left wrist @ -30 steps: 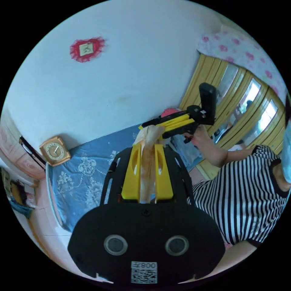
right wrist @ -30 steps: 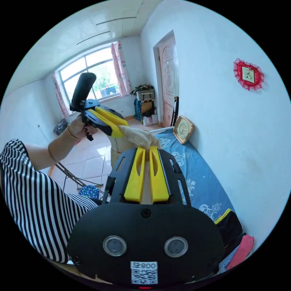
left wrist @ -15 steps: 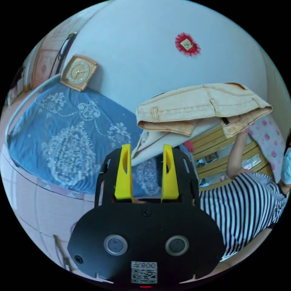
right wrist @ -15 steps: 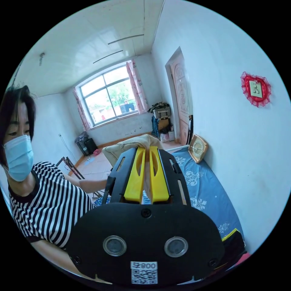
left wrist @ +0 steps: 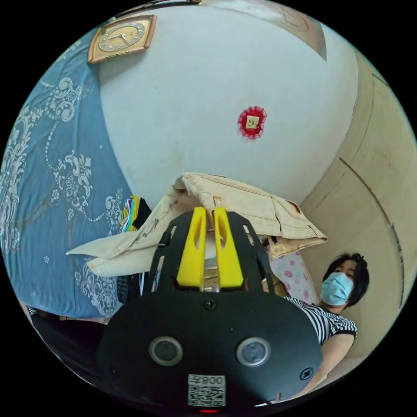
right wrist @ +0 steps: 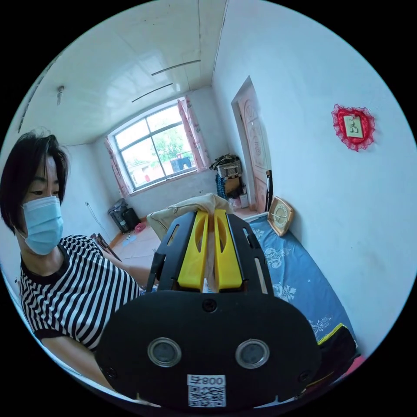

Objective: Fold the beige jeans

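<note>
Now, going from left to right in the left gripper view, the blue patterned bed [left wrist: 39, 173] lies along the edge, with a small pile of coloured clothes [left wrist: 132, 215] at the wall. Next to it the beige jeans [left wrist: 243, 208] hang in the air above the bed, one part falling down toward the bed cover. The left gripper [left wrist: 207, 213] has its jaws nearly closed on a fold of the waistband, so I judge it is taking a new hold to spread the jeans before laying them flat. Further right is the person in a striped shirt [left wrist: 330, 325].

In the right gripper view, the person stands at the left, and the right gripper [right wrist: 208, 215] in the middle has its jaws pressed together on the jeans [right wrist: 195, 206], keeping them lifted. At the right a clock [right wrist: 280, 216] leans on the wall.
</note>
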### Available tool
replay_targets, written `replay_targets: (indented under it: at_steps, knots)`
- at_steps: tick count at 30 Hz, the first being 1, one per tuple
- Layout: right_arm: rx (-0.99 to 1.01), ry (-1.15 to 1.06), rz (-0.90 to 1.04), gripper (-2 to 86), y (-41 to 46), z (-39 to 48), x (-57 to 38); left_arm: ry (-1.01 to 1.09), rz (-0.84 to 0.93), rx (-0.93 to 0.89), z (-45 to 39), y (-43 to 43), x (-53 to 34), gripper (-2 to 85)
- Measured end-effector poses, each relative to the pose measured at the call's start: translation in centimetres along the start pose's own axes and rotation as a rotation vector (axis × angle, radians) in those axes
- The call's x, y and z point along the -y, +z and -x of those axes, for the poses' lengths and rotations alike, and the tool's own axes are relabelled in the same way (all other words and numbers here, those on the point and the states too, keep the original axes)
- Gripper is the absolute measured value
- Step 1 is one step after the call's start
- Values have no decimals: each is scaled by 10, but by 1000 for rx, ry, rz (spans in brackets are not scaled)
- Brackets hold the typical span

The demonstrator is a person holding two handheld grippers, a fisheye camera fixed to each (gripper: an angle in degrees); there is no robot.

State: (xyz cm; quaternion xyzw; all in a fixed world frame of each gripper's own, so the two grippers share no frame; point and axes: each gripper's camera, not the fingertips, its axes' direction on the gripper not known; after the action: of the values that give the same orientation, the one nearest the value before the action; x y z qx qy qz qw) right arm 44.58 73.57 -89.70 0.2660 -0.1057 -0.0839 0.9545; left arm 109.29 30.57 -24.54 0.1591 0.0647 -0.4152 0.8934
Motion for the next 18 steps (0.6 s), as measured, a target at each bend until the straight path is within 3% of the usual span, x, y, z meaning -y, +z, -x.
replay_targets:
  at_steps: [8,12,18]
  knots:
    - [-86,91,-88,23,-38,-26,-32,191,-14,-107,-8,-81,-27,28]
    - [-78,111,-133,21,-43,-34,-46,349,22,-76,-34,-115,-42,26]
    - [-91,104,-98,20,23,-51,-11,442,30,-10,-19,-159,-38,26]
